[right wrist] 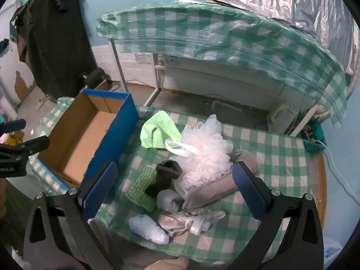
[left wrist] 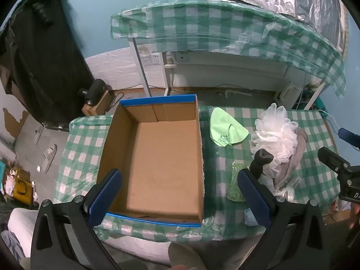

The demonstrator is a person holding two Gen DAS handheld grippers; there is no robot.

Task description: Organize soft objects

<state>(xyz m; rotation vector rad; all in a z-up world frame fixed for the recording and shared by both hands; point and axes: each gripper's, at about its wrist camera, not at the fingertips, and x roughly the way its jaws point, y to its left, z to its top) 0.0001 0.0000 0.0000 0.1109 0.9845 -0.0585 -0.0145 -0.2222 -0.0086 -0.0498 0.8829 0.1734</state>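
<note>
Green-and-white checked cloth [right wrist: 276,148] on the surface, brown cardboard box [left wrist: 166,157] with blue outside and rim, lime-green cloth [right wrist: 159,132], white mesh puff [right wrist: 207,150], black sock [right wrist: 166,175], blue-padded black grippers.

Left gripper [left wrist: 180,193] tilted steeply downward, jaws spread wide, nothing between them. Right gripper [right wrist: 175,191] pitched down likewise, jaws wide apart, gripping nothing.
</note>
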